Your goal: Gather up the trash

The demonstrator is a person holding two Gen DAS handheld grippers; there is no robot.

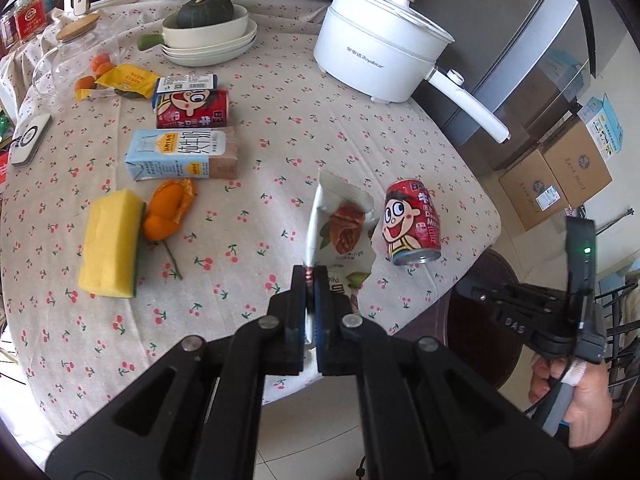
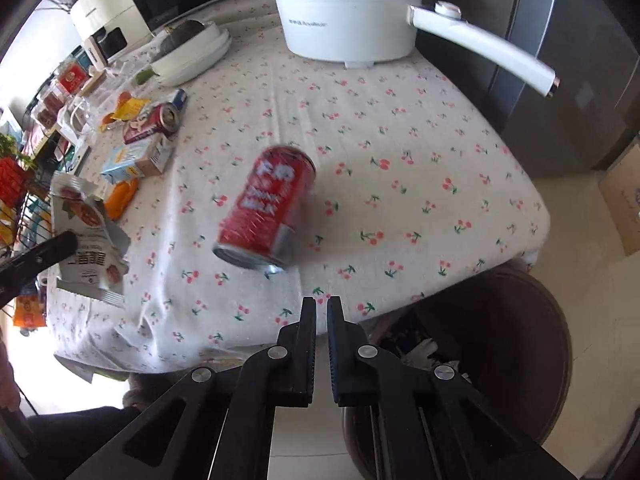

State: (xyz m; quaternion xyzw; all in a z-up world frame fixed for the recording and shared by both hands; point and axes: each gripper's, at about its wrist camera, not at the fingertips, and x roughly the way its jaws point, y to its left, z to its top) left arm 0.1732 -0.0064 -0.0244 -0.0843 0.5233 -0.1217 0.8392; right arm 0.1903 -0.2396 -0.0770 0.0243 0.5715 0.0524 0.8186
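Observation:
My left gripper (image 1: 309, 276) is shut on a torn white snack wrapper (image 1: 340, 220) and holds it above the table's near edge; the wrapper also shows in the right wrist view (image 2: 86, 232). A red can (image 1: 412, 222) lies just right of the wrapper, blurred in the right wrist view (image 2: 268, 208). My right gripper (image 2: 321, 308) is nearly shut and empty, over the table's front edge, above a dark round bin (image 2: 512, 340). Another red can (image 1: 192, 109), a blue milk carton (image 1: 180, 154) and orange peel (image 1: 170, 210) lie further left.
A yellow sponge (image 1: 110, 244) lies at the left. A white electric pot (image 1: 380, 52) with a long handle stands at the back right. Stacked bowls hold a green squash (image 1: 206, 10). A glass jar (image 1: 76, 52), a yellow wrapper (image 1: 124, 80) and cardboard boxes (image 1: 556, 176) show too.

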